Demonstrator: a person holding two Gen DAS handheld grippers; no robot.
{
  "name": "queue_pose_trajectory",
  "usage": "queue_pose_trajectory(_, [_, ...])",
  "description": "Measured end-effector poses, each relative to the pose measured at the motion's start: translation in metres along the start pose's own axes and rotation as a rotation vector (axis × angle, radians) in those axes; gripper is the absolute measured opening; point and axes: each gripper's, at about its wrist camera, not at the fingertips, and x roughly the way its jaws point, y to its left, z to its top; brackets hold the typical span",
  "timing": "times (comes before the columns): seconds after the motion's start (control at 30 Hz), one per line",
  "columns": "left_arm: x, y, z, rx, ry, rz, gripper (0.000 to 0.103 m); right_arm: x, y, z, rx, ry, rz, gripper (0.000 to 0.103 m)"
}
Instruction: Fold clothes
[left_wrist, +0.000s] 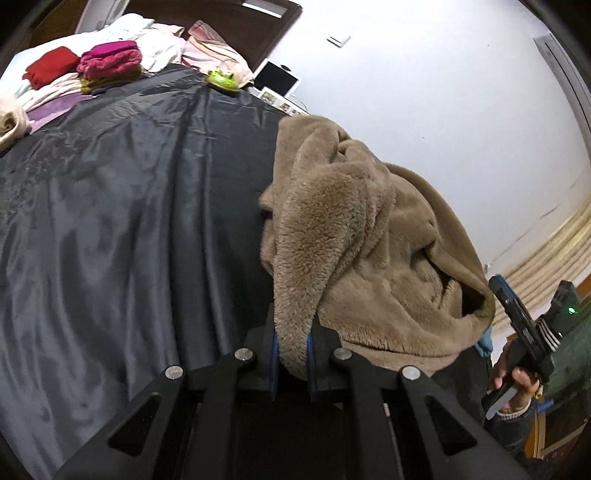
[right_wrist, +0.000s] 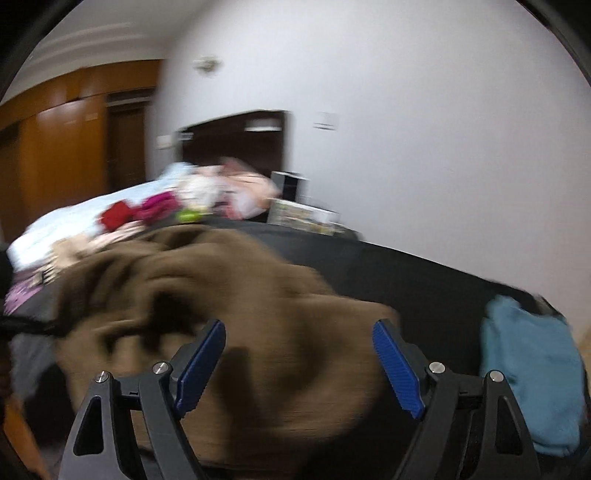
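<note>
A brown fleece garment (left_wrist: 369, 240) hangs bunched above the dark sheet (left_wrist: 110, 221) that covers the bed. My left gripper (left_wrist: 291, 354) is shut on a fold of that fleece, which rises out from between its blue pads. In the right wrist view the same fleece garment (right_wrist: 221, 295) lies blurred in a heap in front of my right gripper (right_wrist: 299, 362). The right jaws stand wide open, and the fleece lies beyond them with neither pad pressing on it. The right gripper (left_wrist: 524, 328) also shows at the right edge of the left wrist view, held in a hand (left_wrist: 517, 387).
Folded red (left_wrist: 51, 68) and magenta (left_wrist: 110, 59) clothes lie stacked at the head of the bed with pale bedding. A green toy (left_wrist: 221, 79) sits on the sheet's far edge. A blue cloth (right_wrist: 532, 376) lies at the right. A white wall stands behind.
</note>
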Motion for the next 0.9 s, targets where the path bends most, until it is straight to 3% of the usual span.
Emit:
queue_pose_trajectory(0.17, [-0.002,-0.004,0.002,0.014,-0.016,0.021,0.013,0.026,-0.051,0.005,0.104,0.058,-0.108,0.084])
queue_pose_trajectory(0.33, [-0.011,-0.001,0.004,-0.002,-0.044,0.047,0.013,0.063,-0.073,0.006,0.098,0.117,-0.143,0.084])
queue_pose_trajectory(0.47, [-0.019,0.004,0.010,-0.032,-0.076,0.085,0.013,0.089,-0.086,0.002,0.078,0.202,-0.074,0.084])
queue_pose_trajectory(0.57, [-0.024,0.000,0.009,-0.023,-0.094,0.127,0.014,0.093,-0.084,-0.008,0.045,0.267,0.071,0.084])
queue_pose_trajectory(0.63, [-0.027,-0.008,0.006,0.012,-0.101,0.170,0.022,0.086,-0.076,-0.017,-0.005,0.279,0.141,0.084])
queue_pose_trajectory(0.7, [-0.029,-0.017,0.002,0.040,-0.109,0.200,0.053,0.076,-0.068,-0.025,-0.068,0.273,0.159,0.084])
queue_pose_trajectory(0.77, [-0.032,-0.026,-0.003,0.059,-0.120,0.182,0.068,0.065,-0.064,-0.031,-0.108,0.269,0.202,0.084])
queue_pose_trajectory(0.9, [-0.038,-0.059,-0.016,0.151,-0.128,0.125,0.077,0.043,-0.062,-0.041,-0.145,0.258,0.293,0.084])
